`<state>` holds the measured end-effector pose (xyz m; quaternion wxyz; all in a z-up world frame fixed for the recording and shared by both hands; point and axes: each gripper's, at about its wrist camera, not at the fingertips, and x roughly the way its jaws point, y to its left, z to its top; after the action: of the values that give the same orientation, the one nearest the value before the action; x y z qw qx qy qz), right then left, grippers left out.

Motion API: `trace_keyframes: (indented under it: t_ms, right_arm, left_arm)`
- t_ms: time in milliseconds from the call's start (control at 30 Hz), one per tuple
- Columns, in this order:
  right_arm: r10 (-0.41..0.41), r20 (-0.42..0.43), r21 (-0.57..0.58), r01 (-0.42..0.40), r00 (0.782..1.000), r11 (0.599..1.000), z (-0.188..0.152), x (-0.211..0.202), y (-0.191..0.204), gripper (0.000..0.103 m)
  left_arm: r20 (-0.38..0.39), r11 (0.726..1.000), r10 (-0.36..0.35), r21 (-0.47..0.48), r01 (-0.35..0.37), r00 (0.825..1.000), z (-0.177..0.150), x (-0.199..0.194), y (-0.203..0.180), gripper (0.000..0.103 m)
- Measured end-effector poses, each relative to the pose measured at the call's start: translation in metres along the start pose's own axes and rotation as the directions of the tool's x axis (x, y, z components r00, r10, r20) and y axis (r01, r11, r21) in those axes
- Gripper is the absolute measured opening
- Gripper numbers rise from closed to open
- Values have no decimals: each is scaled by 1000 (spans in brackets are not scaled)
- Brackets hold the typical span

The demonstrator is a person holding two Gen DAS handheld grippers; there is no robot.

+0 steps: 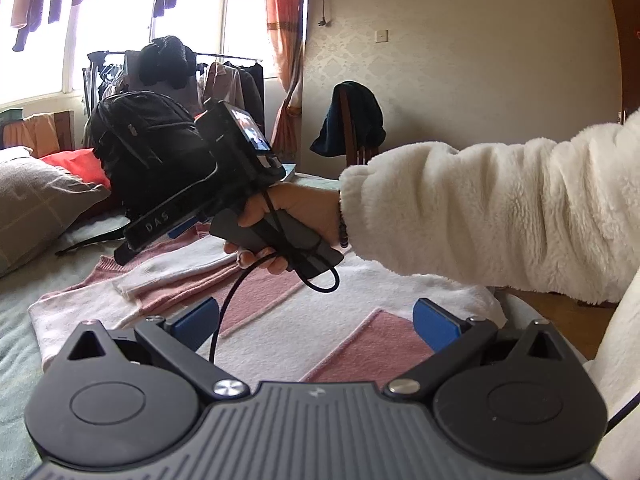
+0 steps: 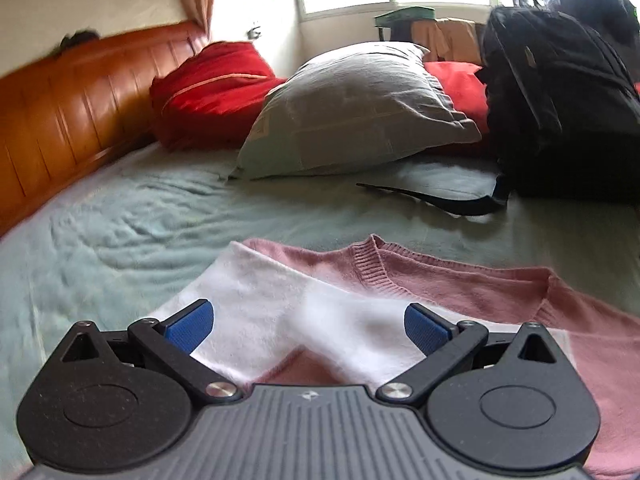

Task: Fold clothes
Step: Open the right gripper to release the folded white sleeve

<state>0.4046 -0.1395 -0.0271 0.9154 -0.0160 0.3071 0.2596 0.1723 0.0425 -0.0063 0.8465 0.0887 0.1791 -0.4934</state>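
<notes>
I am viewing a pink-and-white knitted sweater (image 1: 280,320) with a ribbed pink neckline, lying flat on the wrinkled pale green bed sheet (image 2: 120,220). One soft white sleeve (image 2: 280,304) is lying folded across the pink body. My left gripper (image 1: 316,322) is hovering with its blue ribbed pads spread wide, released, the sweater spreading just ahead of it. My right gripper (image 2: 308,324) is likewise gaping, holding nothing, directly over the white sleeve; whether it is touching the fabric, I cannot tell. A hand (image 1: 292,216) in a fluffy white fleece sleeve (image 1: 480,216) is gripping its handle. A grey square pillow (image 2: 352,112) and a black backpack (image 2: 560,100) are sitting beyond.
</notes>
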Motion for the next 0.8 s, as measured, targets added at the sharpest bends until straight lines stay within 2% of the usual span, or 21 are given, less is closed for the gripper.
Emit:
trace_keyframes:
  t_ms: [133,167,200,267,367,433,567,633,700,800]
  right_arm:
    - [-99,-16,-13,99,995,995,-4,-10,-11,103]
    - [-134,-27,-21,133,991,991,-6,-12,-14,98]
    - [-168,-40,-46,166,985,985,-8,-13,-16,86]
    - [-205,-68,-102,198,976,975,-15,-14,-18,72]
    - [-190,-88,-172,173,978,970,-26,-11,-11,57]
    - [-171,-93,-246,143,981,958,-32,-7,2,52]
    - [-214,-109,-417,150,971,896,-42,15,28,37]
    - [-236,-95,-453,169,967,876,-43,21,32,33]
    - [-246,-86,-447,183,965,875,-42,23,33,21]
    - [-263,-63,-461,205,963,863,-43,20,35,15]
  left_arm:
    - [14,1000,-8,1,8,1000,0,-4,0,102]
    - [20,1000,-12,1,12,1000,0,-5,1,102]
    - [26,1000,-17,1,17,1000,0,-6,1,102]
    - [36,1000,-21,0,21,999,1,-9,3,102]
    - [49,1000,0,-16,1,999,2,-13,9,102]
    - [51,999,11,-33,-10,999,2,-15,14,102]
    - [32,998,28,-61,-26,999,1,-11,21,102]
    - [21,997,34,-71,-33,999,0,-9,23,102]
    - [11,996,32,-78,-31,999,-1,-7,25,102]
    - [-9,995,34,-94,-35,999,-3,-5,29,102]
